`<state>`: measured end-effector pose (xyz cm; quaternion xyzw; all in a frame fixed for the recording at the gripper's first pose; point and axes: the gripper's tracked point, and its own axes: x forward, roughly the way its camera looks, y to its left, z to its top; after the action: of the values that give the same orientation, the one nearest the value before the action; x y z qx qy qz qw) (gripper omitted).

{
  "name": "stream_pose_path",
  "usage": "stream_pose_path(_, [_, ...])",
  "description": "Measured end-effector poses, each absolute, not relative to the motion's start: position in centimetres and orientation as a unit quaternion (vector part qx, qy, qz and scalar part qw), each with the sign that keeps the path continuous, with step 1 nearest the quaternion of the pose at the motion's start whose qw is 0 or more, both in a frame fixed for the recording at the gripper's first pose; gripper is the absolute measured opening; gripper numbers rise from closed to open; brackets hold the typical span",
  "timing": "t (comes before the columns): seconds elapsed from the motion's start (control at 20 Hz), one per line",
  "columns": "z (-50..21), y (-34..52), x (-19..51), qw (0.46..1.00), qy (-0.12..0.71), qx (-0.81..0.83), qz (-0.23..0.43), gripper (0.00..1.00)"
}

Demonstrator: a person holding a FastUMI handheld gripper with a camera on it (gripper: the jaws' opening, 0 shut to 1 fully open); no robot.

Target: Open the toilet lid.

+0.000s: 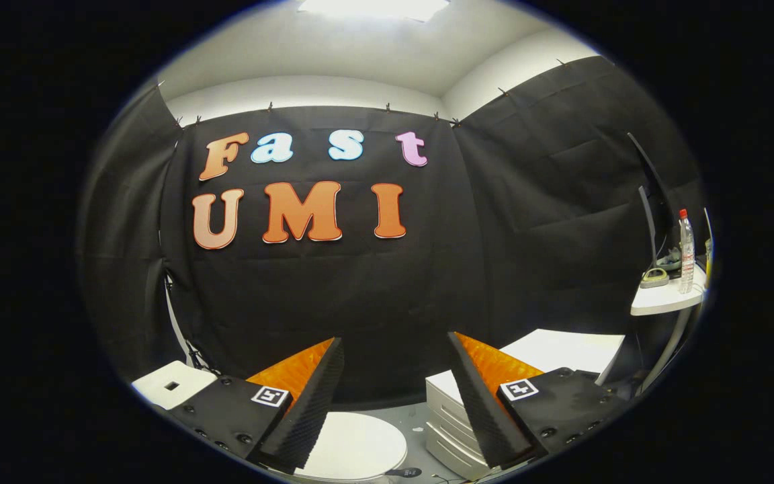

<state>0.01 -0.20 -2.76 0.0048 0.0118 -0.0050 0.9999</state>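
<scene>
A white toilet lid (360,445) lies flat and closed, low down between my two fingers and below them. My gripper (395,349) is open, its fingers spread wide with nothing between them, held well above the lid and pointing at the black cloth wall. The left finger (310,403) overlaps the lid's left side in view; the toilet's front part is hidden under the fingers.
A white drawer unit (444,420) stands just right of the toilet, with a white tabletop (565,349) behind it. A white box (172,383) sits at the left. Far right, a small white table (666,299) carries a water bottle (686,252) and monitors.
</scene>
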Motion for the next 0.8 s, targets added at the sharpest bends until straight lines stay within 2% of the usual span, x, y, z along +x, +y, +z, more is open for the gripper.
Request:
stream_pose_path(0.3, [-7.1, -1.0, 0.1, 0.999, 0.025, 0.028, -0.014, 0.98])
stream_pose_path(0.8, [-20.3, -2.9, -0.8, 0.991, 0.110, 0.072, -0.037, 0.99])
